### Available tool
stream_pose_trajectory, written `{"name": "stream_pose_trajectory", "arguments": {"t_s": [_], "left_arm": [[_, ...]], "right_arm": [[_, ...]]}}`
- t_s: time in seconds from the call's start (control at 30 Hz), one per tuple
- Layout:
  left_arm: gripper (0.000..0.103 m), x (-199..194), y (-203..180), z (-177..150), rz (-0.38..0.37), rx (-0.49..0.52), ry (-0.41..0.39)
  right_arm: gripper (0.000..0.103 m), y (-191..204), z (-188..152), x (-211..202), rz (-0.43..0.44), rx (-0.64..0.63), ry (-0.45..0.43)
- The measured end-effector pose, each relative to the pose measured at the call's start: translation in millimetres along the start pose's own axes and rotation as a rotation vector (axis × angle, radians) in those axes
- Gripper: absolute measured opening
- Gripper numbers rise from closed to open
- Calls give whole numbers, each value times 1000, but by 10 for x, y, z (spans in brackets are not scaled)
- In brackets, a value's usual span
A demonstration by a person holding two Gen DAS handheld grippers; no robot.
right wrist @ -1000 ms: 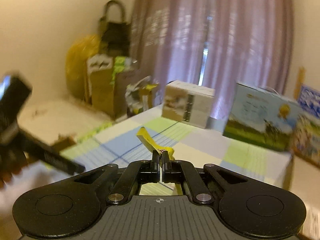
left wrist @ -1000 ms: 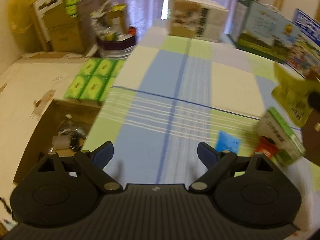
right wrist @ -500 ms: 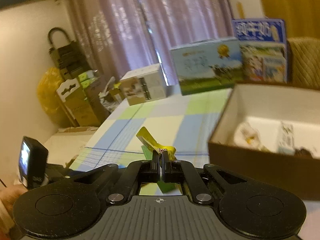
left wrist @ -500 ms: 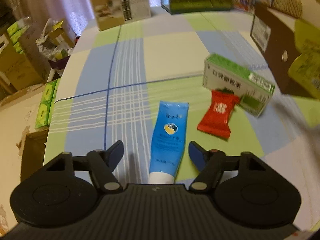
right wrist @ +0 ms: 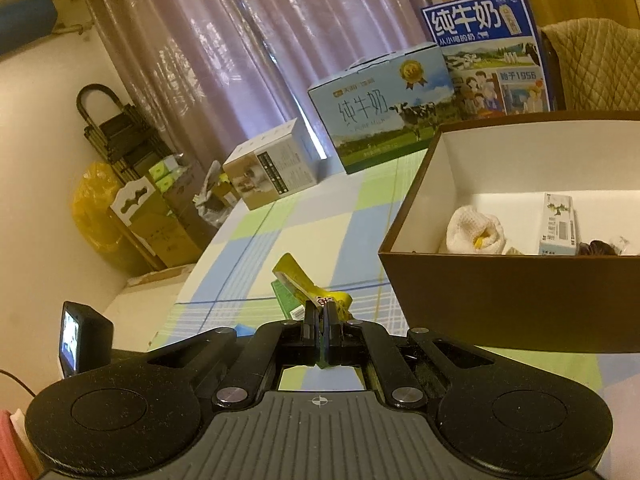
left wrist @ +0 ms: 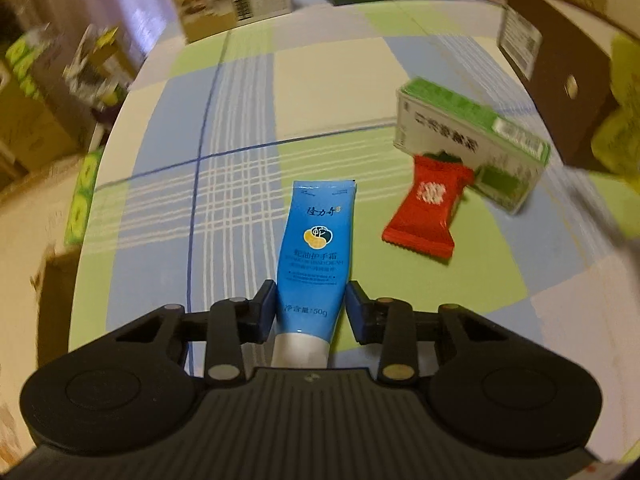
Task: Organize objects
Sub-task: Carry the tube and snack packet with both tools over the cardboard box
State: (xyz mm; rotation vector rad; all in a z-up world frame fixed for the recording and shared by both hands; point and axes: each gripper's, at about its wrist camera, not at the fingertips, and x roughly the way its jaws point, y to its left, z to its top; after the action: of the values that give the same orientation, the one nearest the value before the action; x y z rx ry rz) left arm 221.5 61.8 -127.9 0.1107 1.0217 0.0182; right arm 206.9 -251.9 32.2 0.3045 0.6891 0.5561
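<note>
Left gripper (left wrist: 311, 306) seemingly touches blue tube (left wrist: 316, 248); right gripper (right wrist: 320, 322) pinches yellow packet (right wrist: 308, 282).

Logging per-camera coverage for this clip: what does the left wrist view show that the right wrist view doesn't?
Only the left wrist view shows the blue tube between the left gripper's open fingers, and the red sachet.

Only the right wrist view shows the brown box's inside, holding a small carton, and the right gripper shut on a yellow packet.

Both show the checked tablecloth, the green box and the brown box.
</note>
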Motion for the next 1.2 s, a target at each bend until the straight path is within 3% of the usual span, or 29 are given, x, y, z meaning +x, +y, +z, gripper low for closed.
{"name": "stream_pose_trajectory", "arguments": {"t_s": [0.37,0.6,0.83,1.2], "left_arm": [[32,-551,130,82,-10,-185,-135],[32,-905,-166,303,-72,-164,-211],[32,-1237,-695,844,-166,-113,-305],[32,-1302,-1643,1526,-286,-21,-320]], "right_arm": [[0,-71,125,-207,44,62,-55],[0,-88,300,-438,56,86,-135],[0,-310,605,-755,34,148,-264],[0,-928,920,-1221,-124,216,-413]]}}
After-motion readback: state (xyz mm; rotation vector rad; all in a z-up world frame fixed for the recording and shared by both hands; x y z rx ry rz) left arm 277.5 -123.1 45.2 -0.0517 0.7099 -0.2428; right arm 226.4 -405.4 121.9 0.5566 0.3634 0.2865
